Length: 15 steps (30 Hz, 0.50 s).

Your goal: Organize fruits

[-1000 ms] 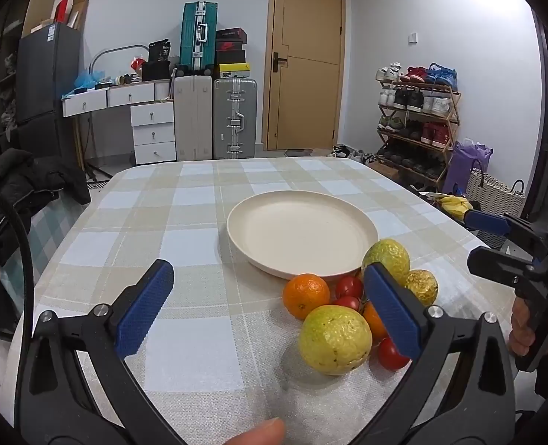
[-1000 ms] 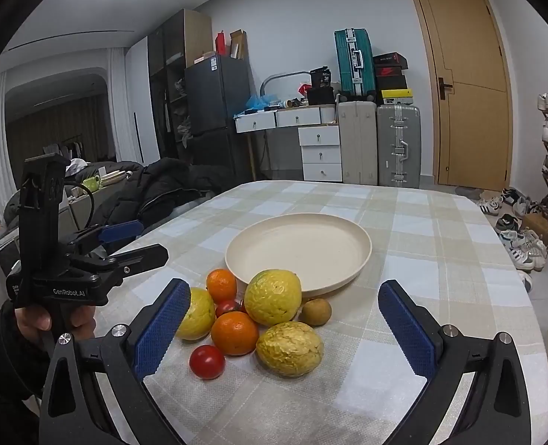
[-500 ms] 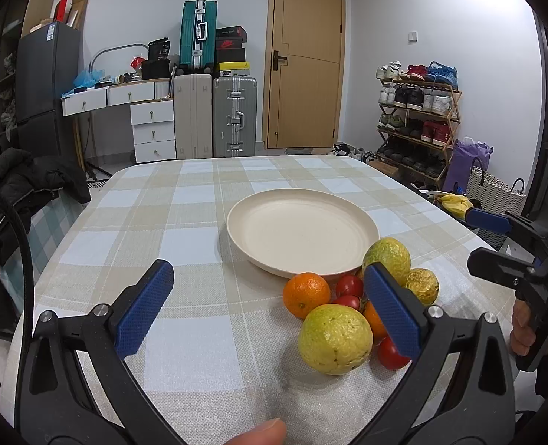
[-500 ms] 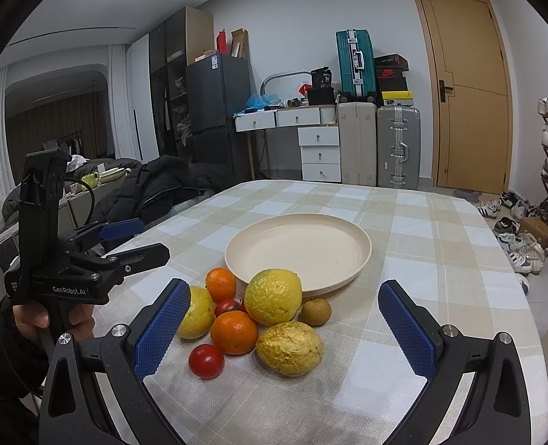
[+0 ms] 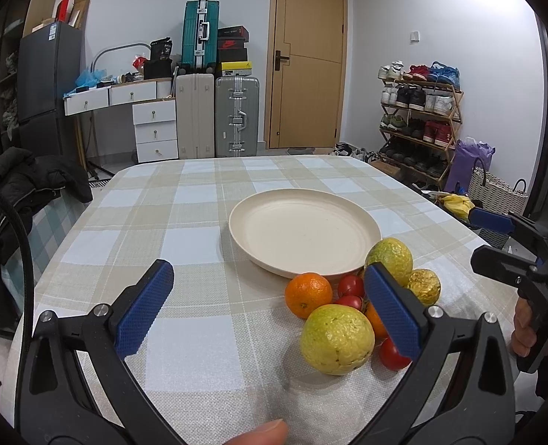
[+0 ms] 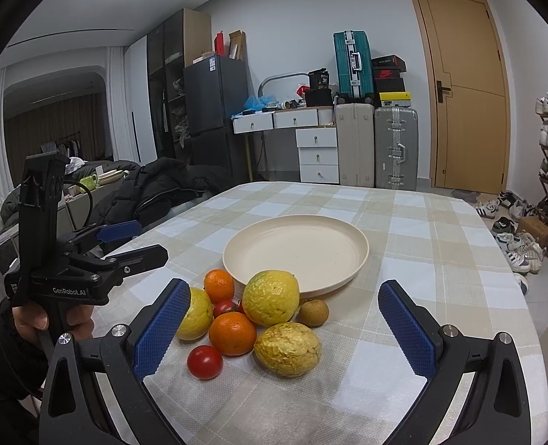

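An empty cream plate (image 5: 303,231) (image 6: 296,250) sits mid-table on the checked cloth. In front of it lies a cluster of fruit: yellow-green citrus (image 5: 336,339) (image 6: 271,297), a wrinkled yellow fruit (image 6: 288,348), oranges (image 5: 308,294) (image 6: 233,333), red tomatoes (image 6: 204,362) and a small brown fruit (image 6: 312,312). My left gripper (image 5: 270,311) is open and empty, just short of the fruit. My right gripper (image 6: 285,333) is open and empty, its jaws wide on either side of the cluster, above the table.
The checked table (image 5: 184,222) drops off at its rounded edges. A black jacket (image 5: 17,185) lies on a chair to the left. Suitcases (image 5: 236,115), drawers and a shoe rack (image 5: 418,118) stand along the walls.
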Tool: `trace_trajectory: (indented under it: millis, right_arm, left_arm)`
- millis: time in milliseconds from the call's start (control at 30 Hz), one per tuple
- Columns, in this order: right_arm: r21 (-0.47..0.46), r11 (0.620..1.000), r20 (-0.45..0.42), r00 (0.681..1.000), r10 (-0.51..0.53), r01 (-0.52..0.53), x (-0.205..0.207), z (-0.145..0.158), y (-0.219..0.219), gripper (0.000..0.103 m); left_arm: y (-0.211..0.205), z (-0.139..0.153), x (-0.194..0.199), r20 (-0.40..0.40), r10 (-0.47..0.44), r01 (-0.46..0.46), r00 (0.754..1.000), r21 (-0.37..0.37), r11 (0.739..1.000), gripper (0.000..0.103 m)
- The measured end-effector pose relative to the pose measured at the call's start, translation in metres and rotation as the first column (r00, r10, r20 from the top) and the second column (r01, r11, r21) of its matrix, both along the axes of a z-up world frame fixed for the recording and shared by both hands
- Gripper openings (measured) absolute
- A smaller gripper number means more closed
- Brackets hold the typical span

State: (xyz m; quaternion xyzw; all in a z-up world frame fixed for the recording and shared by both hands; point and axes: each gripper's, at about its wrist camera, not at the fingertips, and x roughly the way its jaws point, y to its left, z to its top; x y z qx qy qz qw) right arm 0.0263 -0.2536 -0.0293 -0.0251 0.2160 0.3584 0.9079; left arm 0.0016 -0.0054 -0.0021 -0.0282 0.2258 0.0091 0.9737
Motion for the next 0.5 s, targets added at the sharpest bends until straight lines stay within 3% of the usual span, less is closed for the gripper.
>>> trace_trajectory:
  millis: [500]
  right_arm:
    - [-0.006,1.0,-0.002,1.0,0.0,0.0,0.0007,0.0003,-0.0012,0.103]
  left_arm:
    - [0.002,-0.0017,0.0006,-0.002,0.004,-0.004,1.0,-0.002,1.0,0.102]
